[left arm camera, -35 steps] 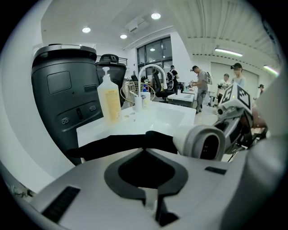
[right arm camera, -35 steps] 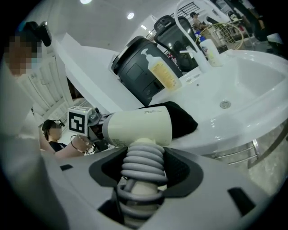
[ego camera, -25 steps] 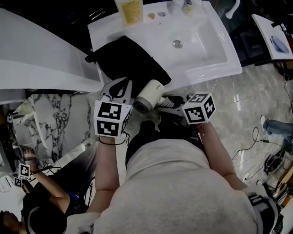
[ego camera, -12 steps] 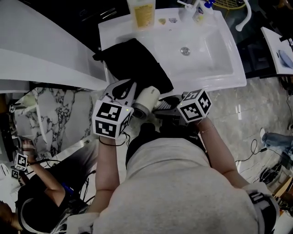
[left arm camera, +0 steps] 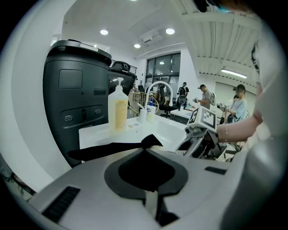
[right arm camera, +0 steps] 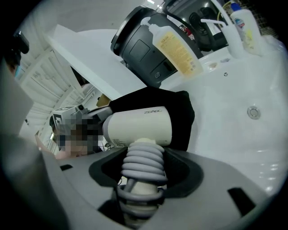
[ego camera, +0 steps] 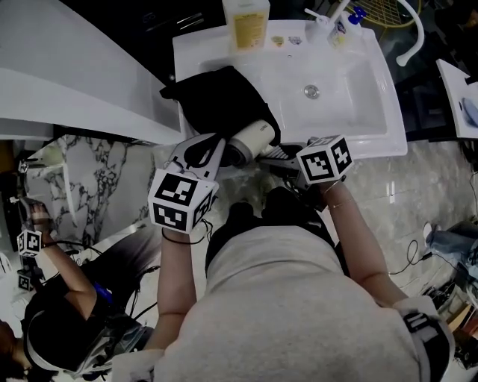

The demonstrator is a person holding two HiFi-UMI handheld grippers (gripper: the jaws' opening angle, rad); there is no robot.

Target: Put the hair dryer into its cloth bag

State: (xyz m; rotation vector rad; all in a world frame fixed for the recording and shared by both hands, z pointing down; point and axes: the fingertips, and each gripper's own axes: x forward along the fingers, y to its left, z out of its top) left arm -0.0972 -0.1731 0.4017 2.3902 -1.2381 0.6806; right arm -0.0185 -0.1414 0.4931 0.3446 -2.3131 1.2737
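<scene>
Closest to the person, the left gripper [left arm camera: 150, 148] has its jaws pressed together on the near edge of the cloth bag [left arm camera: 112, 150]. The black cloth comes up in a little peak there. The right gripper [right arm camera: 143, 173] is squeezed tight on the handle of the hair dryer [right arm camera: 139, 126], right where the grey cord [right arm camera: 144, 161] is wound round and round it.

Just past the jaws, the white barrel of the hair dryer sticks out sideways. In the head view it sits at the near corner of the bag. I think it is not inside yet.

The bag lies flat on the left side of the white sink [ego camera: 373, 112]. I cannot see an open mouth in it. If the left jaws are holding both layers of cloth, the mouth may stay shut. Then the hair dryer would just push the bag along the sink. The bag is soft, so it could also slide off the edge.

The right jaws press on the cord loops, not on the bare handle. The loops could slip, and the hair dryer could twist or drop.

Farther off are the drain [ego camera: 311, 91] and a yellow bottle [ego camera: 249, 22] at the back of the sink. The bottle is well apart from the bag, so a bump looks unlikely.
</scene>
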